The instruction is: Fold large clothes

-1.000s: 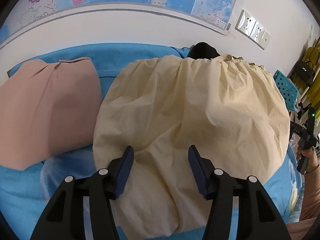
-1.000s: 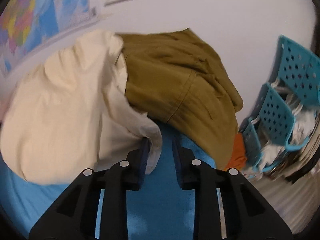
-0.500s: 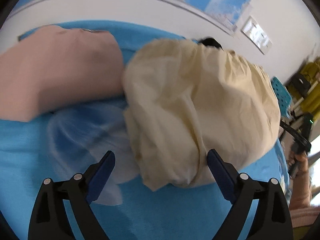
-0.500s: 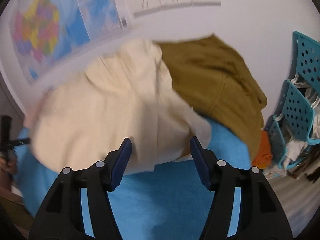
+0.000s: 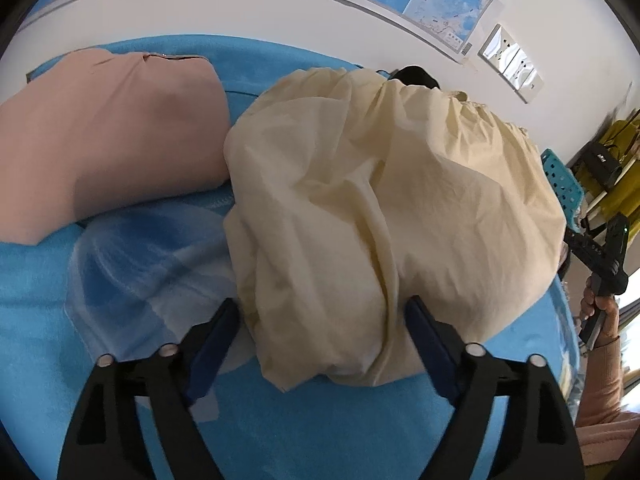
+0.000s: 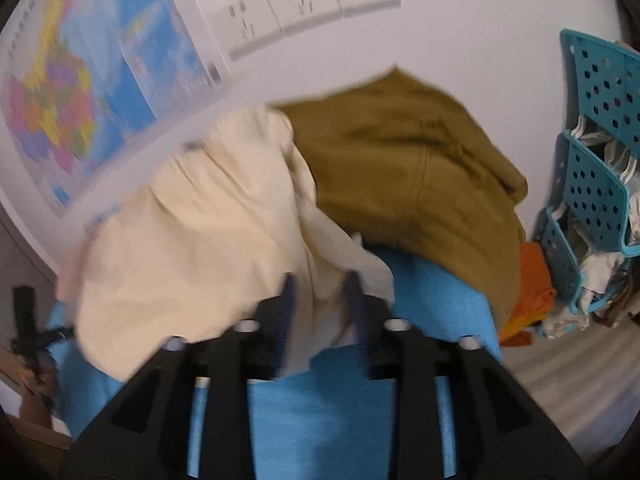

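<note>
Cream garment (image 5: 384, 208) between spread left claw (image 5: 322, 330) fingers; right claw (image 6: 320, 288) around its edge

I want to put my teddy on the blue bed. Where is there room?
Bare blue cover shows in front of the cream garment, near the left hand-held gripper. A clear plastic sheet lies beside it. Farther back it's crowded: pink garment and olive garment.

Four garments (image 5: 380, 208), two grippers (image 5: 320, 340)

Cream garment (image 5: 392, 208), pink pillow (image 5: 108, 136), olive garment (image 6: 420, 176), blue cover (image 5: 320, 432).
</note>
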Demonstrator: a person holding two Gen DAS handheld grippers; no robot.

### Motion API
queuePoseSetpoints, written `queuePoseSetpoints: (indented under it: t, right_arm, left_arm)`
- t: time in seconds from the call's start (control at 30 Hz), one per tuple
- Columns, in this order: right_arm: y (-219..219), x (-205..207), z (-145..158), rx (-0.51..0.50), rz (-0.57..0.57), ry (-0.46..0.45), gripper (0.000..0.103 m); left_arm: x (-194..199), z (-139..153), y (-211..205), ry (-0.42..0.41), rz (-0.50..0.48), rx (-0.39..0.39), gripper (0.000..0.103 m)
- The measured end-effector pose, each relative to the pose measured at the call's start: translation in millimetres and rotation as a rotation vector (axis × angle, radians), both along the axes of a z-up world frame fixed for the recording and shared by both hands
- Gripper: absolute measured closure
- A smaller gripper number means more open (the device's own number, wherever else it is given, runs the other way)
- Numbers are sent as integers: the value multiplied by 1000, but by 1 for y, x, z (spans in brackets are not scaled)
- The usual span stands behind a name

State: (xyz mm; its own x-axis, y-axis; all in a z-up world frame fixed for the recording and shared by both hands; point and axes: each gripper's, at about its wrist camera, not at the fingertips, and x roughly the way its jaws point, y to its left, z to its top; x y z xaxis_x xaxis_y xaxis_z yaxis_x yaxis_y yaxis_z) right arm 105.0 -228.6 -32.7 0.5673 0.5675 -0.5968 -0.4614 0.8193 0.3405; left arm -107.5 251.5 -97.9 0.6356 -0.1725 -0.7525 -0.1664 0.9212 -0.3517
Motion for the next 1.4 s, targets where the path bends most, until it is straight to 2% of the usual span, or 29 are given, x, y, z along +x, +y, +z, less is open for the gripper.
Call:
queuePoseSetpoints:
  t: [0.03, 0.1, 0.17, 0.23, 0.3, 0.33, 0.37, 0.4, 0.43, 0.47, 0.57, 0.67, 0.7, 0.73, 0.77, 0.87, 0.9, 0.97, 1.0, 1.07, 1.13, 1.27, 1.4]
  right_arm:
    - [-4, -2, 3, -4, -36, -23, 21]
    - [-7, 0, -3, -8, -69, -15, 18]
    - [-9, 13, -22, 50, -50, 97, 13]
    - [-5, 25, -43, 125, 7, 213, 13]
    - [4, 21, -46, 150, 31, 196, 25]
    - [12, 18, -42, 138, 60, 200, 41]
    - [15, 15, -38, 159, 83, 206, 68]
    - [16, 12, -35, 186, 111, 216, 77]
    - [16, 8, -29, 197, 128, 217, 81]
    - [15, -1, -18, 193, 148, 207, 83]
    - [3, -31, 11, 273, 226, 198, 85]
    - [-4, -71, 35, 313, 303, 132, 85]
    - [-5, -79, 38, 289, 304, 115, 84]
    - [-5, -85, 35, 244, 281, 113, 84]
    - [-6, -84, 27, 224, 259, 144, 83]
    - [2, -73, -16, 116, 162, 276, 75]
    - [3, -72, -24, 120, 155, 286, 73]
    - [-1, -73, -27, 162, 127, 289, 63]
    - [-2, -74, -25, 164, 120, 286, 61]
    - [-4, -82, -19, 132, 101, 254, 46]
    - [-4, -88, -14, 79, 76, 208, 41]
    - [-6, -93, -2, 40, 24, 104, 37]
    - [3, -109, 23, -29, 5, -52, 36]
  left_arm:
    - [2, 0, 0, -5, -7, -13, 14]
    - [-1, -2, 0, -13, -13, -28, 11]
    - [0, -2, -2, -21, -22, -31, 8]
    - [2, -3, -6, -29, -31, -26, 8]
    - [5, -2, -9, -39, -36, -32, 19]
    - [7, -2, -10, -38, -35, -41, 34]
    - [9, 0, -9, -30, -28, -53, 51]
    - [9, 2, -6, -29, -24, -78, 61]
    - [7, 7, -1, -39, -22, -119, 71]
    - [3, 14, 5, -56, -19, -158, 75]
    - [-15, 37, 15, -84, -13, -189, 77]
    - [-36, 54, 23, -113, -30, -232, 77]
    - [-43, 58, 23, -116, -32, -212, 75]
    - [-46, 58, 22, -101, -20, -175, 65]
    - [-46, 54, 20, -81, -5, -127, 56]
    - [-36, 28, 18, 9, 25, -117, 53]
    - [-34, 24, 17, 20, 36, -108, 50]
    - [-36, 20, 13, 25, 62, -63, 38]
    - [-39, 20, 10, 18, 70, -45, 36]
    - [-43, 22, 2, 10, 76, -4, 35]
    - [-45, 25, -5, 16, 91, 58, 34]
    - [-47, 32, -17, 7, 101, 157, 33]
    - [-55, 38, -26, -17, 97, 198, 30]
